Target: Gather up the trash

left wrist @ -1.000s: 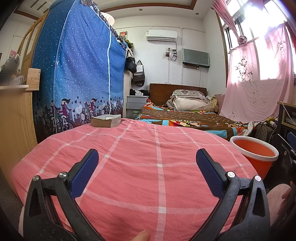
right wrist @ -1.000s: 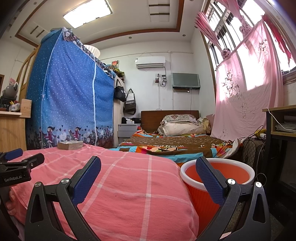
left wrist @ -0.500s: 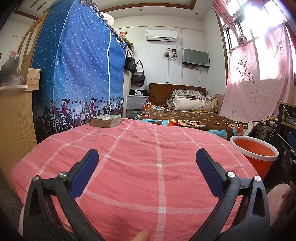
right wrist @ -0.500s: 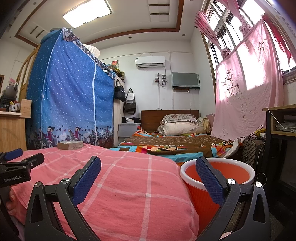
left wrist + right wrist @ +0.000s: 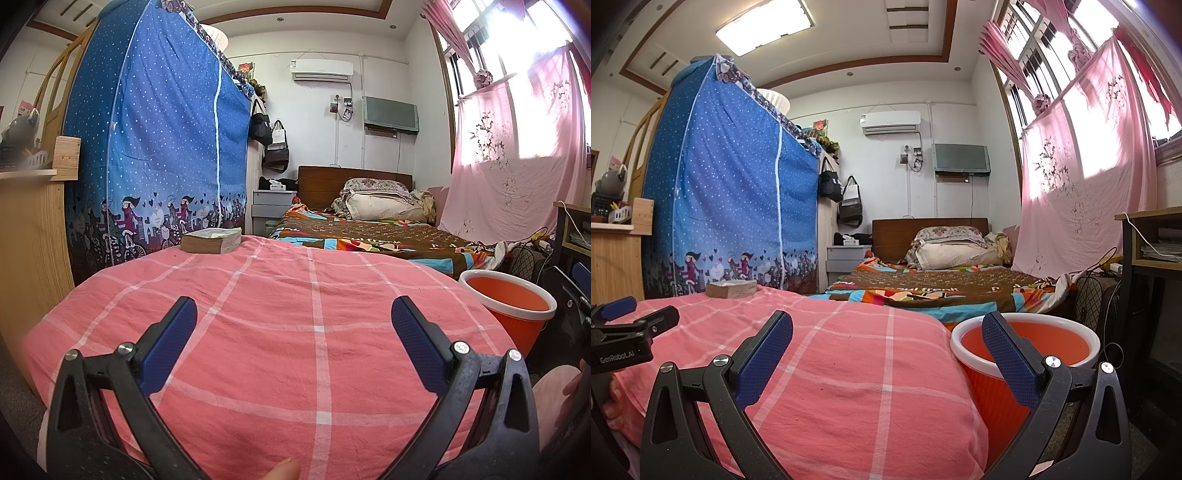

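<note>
One orange bin (image 5: 1023, 354) stands on the floor just beside the right edge of the pink checked cloth (image 5: 295, 332). One thick book (image 5: 211, 240) lies at the cloth's far left corner. No trash shows on the cloth. Two claws hang over its near edge: the left claw (image 5: 294, 321) and the right claw (image 5: 887, 332), each spread wide, released, holding and touching nothing.

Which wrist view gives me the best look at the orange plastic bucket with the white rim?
The right wrist view: the orange plastic bucket with the white rim sits close, beside the pink checked cloth, though one gripper finger covers part of it. The left wrist view shows it smaller, at the right edge.
</note>
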### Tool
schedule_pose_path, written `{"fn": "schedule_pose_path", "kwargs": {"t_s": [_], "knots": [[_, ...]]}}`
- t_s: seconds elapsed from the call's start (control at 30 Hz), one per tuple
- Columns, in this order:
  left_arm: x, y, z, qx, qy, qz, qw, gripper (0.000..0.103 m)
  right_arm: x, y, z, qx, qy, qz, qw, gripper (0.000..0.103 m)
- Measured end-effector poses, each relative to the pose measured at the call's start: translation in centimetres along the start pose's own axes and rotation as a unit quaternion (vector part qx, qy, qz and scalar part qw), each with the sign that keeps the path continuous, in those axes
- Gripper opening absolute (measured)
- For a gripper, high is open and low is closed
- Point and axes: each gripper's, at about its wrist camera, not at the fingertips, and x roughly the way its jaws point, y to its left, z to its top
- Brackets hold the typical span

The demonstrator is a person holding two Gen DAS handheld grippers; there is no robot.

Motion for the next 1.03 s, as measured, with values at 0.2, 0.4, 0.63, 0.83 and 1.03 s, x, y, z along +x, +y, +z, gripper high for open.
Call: {"fn": "schedule_pose_path", "kwargs": {"t_s": [0.2,0.4,0.63,0.83,1.03], "knots": [[0.0,-0.01,0.01,0.0,-0.001,0.0,1.0,0.103,0.04,0.05,-0.11,0.0,0.001,0.0,1.0,0.103],[0.14,-0.17,0.0,0.003,0.009,0.006,0.9999,0.103,0.05,0.08,-0.08,0.0,0.001,0.0,1.0,0.103],[0.18,-0.37,-0.09,0.01,0.012,0.009,0.9998,0.103,0.05,0.1,-0.06,0.0,0.001,0.0,1.0,0.103],[0.18,-0.55,-0.14,0.016,0.009,0.012,0.9998,0.103,0.06,0.11,-0.09,0.0,0.002,0.0,1.0,0.103],[0.28,-0.38,-0.12,0.012,0.011,0.013,0.9998,0.103,0.0,0.2,-0.26,0.0,0.002,0.0,1.0,0.103]]}}
